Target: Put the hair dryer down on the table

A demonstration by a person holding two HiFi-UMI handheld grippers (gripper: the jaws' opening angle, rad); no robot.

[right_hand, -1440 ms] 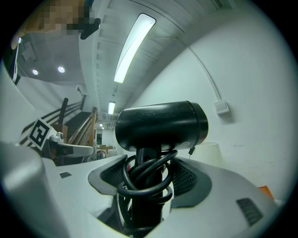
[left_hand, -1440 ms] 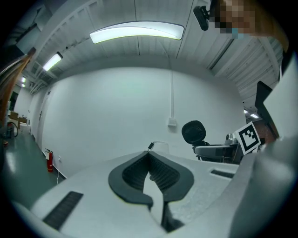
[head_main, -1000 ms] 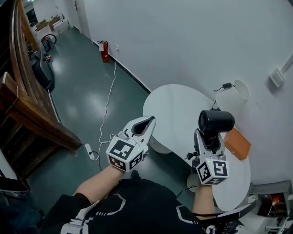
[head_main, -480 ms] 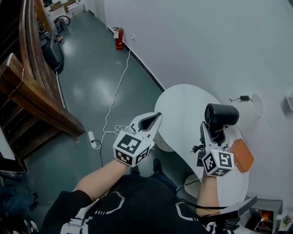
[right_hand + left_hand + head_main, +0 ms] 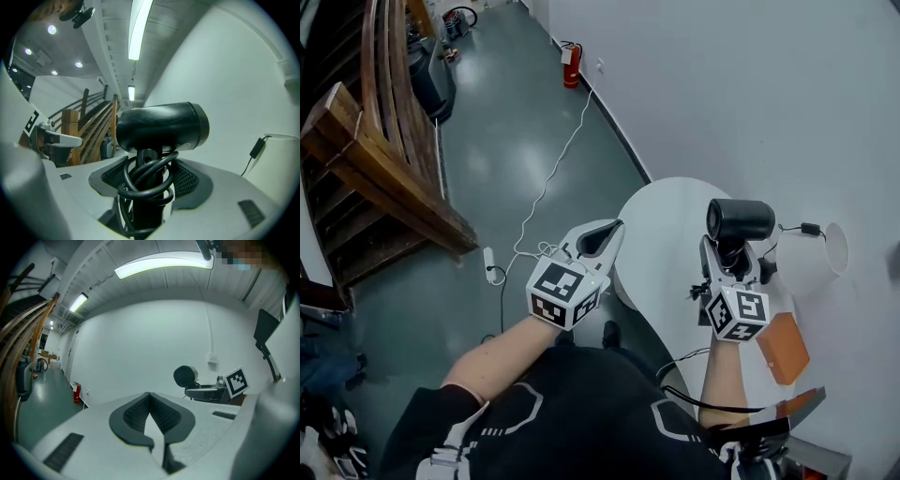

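A black hair dryer (image 5: 739, 219) stands upright in the air, its handle clamped in my right gripper (image 5: 731, 262), above the near part of the round white table (image 5: 661, 220). In the right gripper view the dryer's barrel (image 5: 161, 126) lies crosswise above the jaws, and its black cord (image 5: 147, 183) is looped round the handle between them. My left gripper (image 5: 605, 236) hangs left of the table over the floor, shut with nothing in it. From the left gripper view the meeting jaw tips (image 5: 149, 395) point toward the dryer (image 5: 185, 376).
A white cylinder-shaped shade (image 5: 814, 258) and a plug on a cord (image 5: 809, 228) sit at the table's far right by the wall. An orange flat object (image 5: 782, 348) lies on the near right. On the floor are a power strip (image 5: 490, 266), a red extinguisher (image 5: 571, 64) and wooden stairs (image 5: 380, 150).
The head view has swung, so the table and floor sit differently in frame. My right gripper still holds the dryer upright. The left gripper stays shut and empty.
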